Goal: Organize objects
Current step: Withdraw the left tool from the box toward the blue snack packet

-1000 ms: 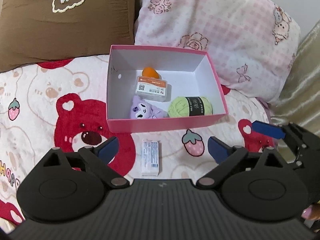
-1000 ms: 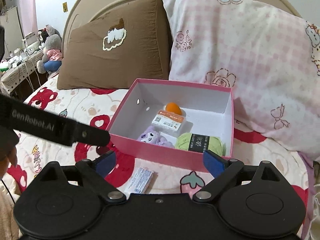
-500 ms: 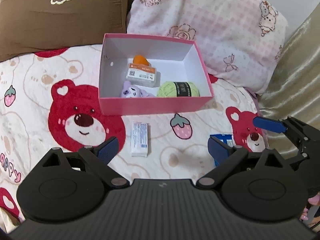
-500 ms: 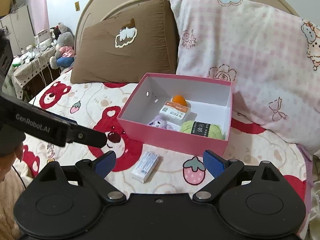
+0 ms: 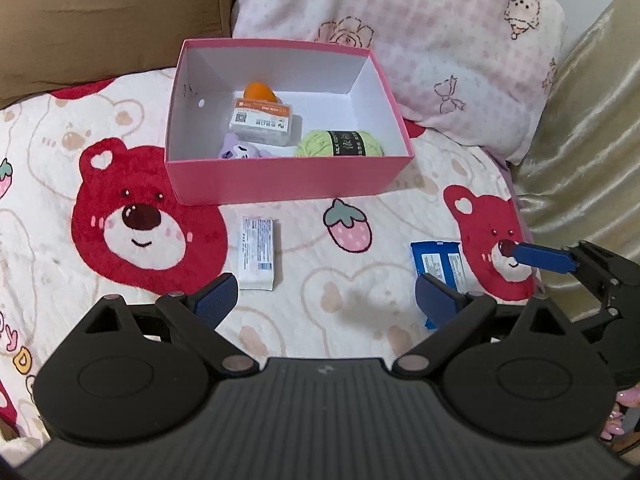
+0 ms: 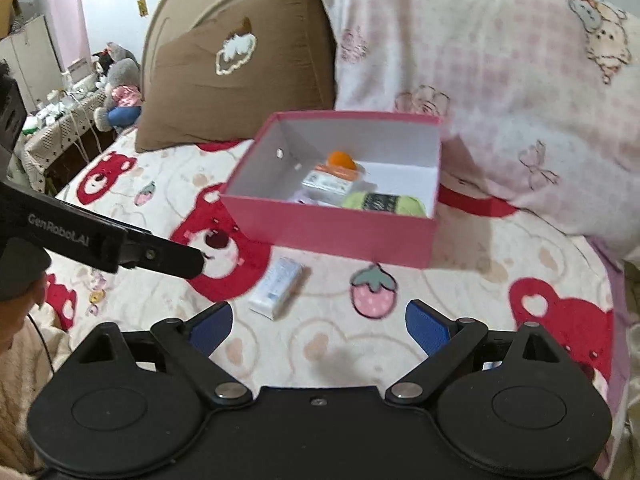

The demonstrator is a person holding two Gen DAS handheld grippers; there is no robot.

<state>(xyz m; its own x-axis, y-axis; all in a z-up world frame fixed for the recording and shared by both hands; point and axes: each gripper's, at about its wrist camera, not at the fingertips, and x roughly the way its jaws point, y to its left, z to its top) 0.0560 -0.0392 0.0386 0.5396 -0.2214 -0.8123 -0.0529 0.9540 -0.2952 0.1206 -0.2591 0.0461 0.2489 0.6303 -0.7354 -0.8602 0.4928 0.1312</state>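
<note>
Both the left gripper (image 5: 326,300) and right gripper (image 6: 319,324) gape wide, empty. The flat white packet (image 5: 257,253) and what looks like a blue foil pouch (image 5: 439,266) lie on the soft bear-print blanket (image 5: 360,280) before the pink cardboard box (image 5: 288,178); fingers may pinch blanket.

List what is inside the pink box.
Inside the pink box: an orange ball, a labelled clear case, a green yarn skein and a purple plush, partly hidden by the front wall.

My grippers' bodies (image 5: 320,412) looked matt black plastic, ribbed; pads (image 5: 216,300) blue, textured. Blanket (image 5: 360,280) fleecy cloth. Box (image 5: 288,178) matt pink card, white inside. Yarn (image 5: 340,144) fuzzy. At 4 o'clock, blue packet (image 5: 438,260) glossy film. Curtain (image 5: 580,120) satiny.
</note>
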